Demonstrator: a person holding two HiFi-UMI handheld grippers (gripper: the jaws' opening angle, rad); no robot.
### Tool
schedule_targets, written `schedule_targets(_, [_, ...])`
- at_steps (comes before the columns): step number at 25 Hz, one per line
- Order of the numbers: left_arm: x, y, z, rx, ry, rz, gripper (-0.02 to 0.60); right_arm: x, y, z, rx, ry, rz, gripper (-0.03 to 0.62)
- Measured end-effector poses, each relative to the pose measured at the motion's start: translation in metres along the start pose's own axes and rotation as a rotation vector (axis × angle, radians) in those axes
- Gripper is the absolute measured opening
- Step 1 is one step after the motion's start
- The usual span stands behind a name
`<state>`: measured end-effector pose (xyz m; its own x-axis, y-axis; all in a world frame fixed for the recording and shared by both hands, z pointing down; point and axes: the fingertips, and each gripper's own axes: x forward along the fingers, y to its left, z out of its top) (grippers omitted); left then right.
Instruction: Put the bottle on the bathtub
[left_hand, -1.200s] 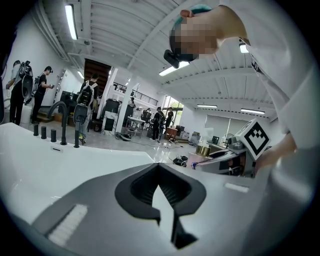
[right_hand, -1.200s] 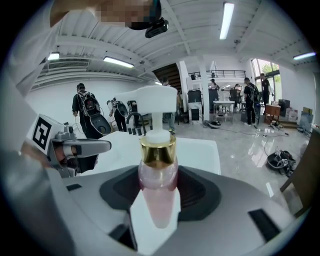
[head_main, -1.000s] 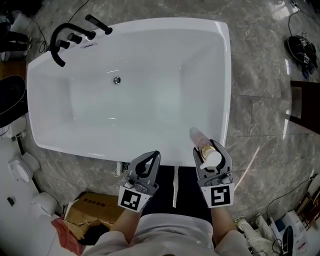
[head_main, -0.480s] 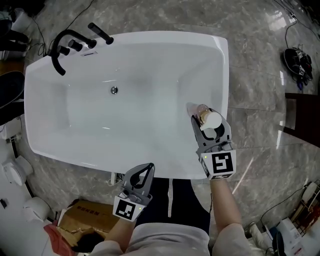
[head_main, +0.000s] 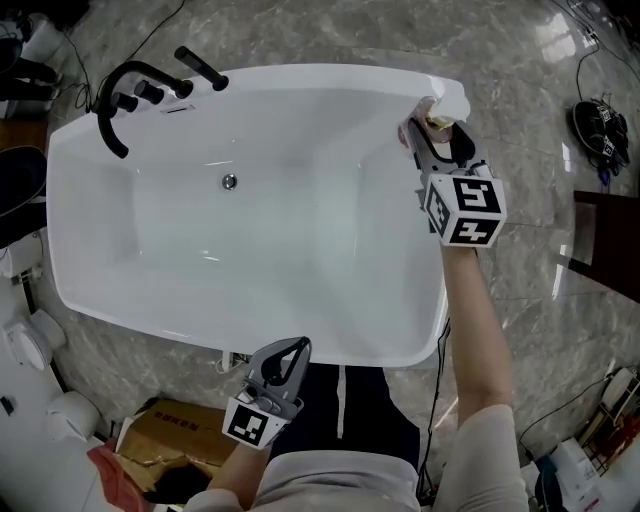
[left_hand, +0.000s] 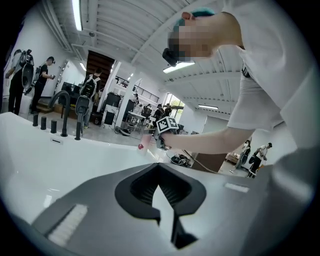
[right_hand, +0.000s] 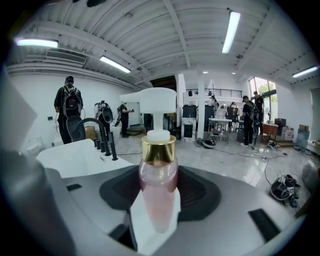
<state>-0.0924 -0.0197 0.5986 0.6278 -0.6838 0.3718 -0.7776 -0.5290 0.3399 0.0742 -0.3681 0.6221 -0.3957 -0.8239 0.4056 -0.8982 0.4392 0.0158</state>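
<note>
Reach: since a second ago my right gripper (head_main: 433, 138) has carried the bottle (head_main: 444, 104) from the near rim to the far right corner
Tub (head_main: 250, 74): white, with bare inner walls
Tap (head_main: 113, 96): black, at the far left corner
Left gripper (head_main: 291, 350): low by the near rim, jaws closed on nothing
Right gripper: jaws clamped on the bottle's pink body
Bottle: upright, gold collar, white pump, over the corner rim; I cannot tell if it touches
</note>
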Motion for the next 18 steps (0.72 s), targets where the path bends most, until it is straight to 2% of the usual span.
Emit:
schedule_targets(4, [0.0, -0.001, 0.002, 0.022, 0.019, -0.02, 0.009, 0.05, -0.025, 0.014, -0.007, -0.001, -0.014, 0.218])
schedule_targets(9, [0.001, 0.011, 0.006, -0.01, 0.013, 0.004, 0.009, 0.097, -0.049, 0.029, -0.015, 0.006, -0.043, 0.218])
schedule_targets(14, [-0.006, 0.019, 0.011, 0.009, 0.007, -0.002, 0.008, 0.129, -0.063, 0.016, -0.009, 0.047, -0.046, 0.218])
schedule_targets(18, [-0.005, 0.016, 0.015, 0.035, -0.005, -0.026, 0.009, 0.138, -0.075, 0.016, 0.025, 0.015, -0.041, 0.216])
